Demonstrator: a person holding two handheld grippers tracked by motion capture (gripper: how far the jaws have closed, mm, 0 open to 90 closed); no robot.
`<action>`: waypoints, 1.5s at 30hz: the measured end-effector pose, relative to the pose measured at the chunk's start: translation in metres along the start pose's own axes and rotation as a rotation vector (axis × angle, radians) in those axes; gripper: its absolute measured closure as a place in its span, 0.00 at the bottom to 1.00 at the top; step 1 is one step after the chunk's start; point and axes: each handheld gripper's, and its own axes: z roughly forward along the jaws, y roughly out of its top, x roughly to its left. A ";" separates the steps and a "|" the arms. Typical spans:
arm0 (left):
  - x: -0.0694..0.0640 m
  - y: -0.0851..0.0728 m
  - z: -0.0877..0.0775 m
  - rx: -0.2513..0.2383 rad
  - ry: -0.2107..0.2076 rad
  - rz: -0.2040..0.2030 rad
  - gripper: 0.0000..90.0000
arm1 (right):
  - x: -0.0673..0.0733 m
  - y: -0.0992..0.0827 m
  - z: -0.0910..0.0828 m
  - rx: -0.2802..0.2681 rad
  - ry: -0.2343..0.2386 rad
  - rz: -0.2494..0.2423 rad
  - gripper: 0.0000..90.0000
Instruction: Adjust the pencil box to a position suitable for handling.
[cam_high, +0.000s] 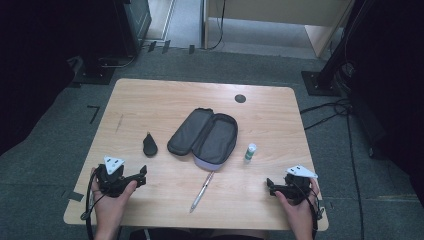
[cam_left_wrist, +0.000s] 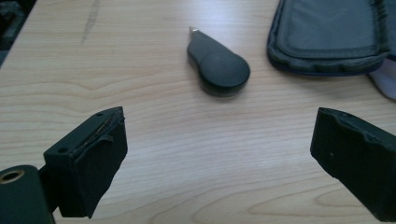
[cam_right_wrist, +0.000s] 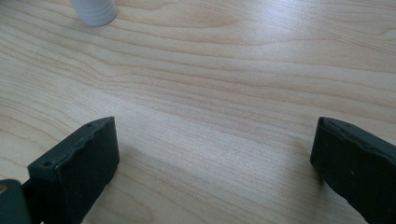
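Observation:
An open dark pencil case (cam_high: 203, 136) lies unzipped at the middle of the wooden table (cam_high: 150, 100); its edge shows in the left gripper view (cam_left_wrist: 327, 37). Left of the case lies a small black teardrop-shaped object (cam_high: 149, 145) (cam_left_wrist: 218, 69). A silver pen (cam_high: 201, 192) lies in front of the case. A small white and green bottle (cam_high: 250, 152) stands to the case's right; its base is in the right gripper view (cam_right_wrist: 95, 10). My left gripper (cam_high: 142, 176) (cam_left_wrist: 219, 163) rests open near the front left edge. My right gripper (cam_high: 270, 187) (cam_right_wrist: 215, 172) is open at the front right, nothing between its jaws.
A round black grommet (cam_high: 240, 98) sits in the table's far side. Cables (cam_high: 340, 115) trail on the grey carpet to the right. Black stands and equipment (cam_high: 115, 40) flank the table at the back. A pale cloth edge (cam_left_wrist: 385, 79) pokes out under the case.

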 end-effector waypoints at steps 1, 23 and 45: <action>-0.002 0.001 0.000 0.003 -0.005 0.002 0.05 | 0.000 0.000 0.000 0.000 0.000 0.000 0.01; -0.051 0.017 0.027 0.020 -0.089 0.075 0.15 | 0.000 0.000 0.000 0.000 0.000 0.001 0.01; -0.088 0.018 0.059 0.081 -0.091 0.172 0.35 | 0.000 0.000 0.000 0.000 0.000 0.001 0.01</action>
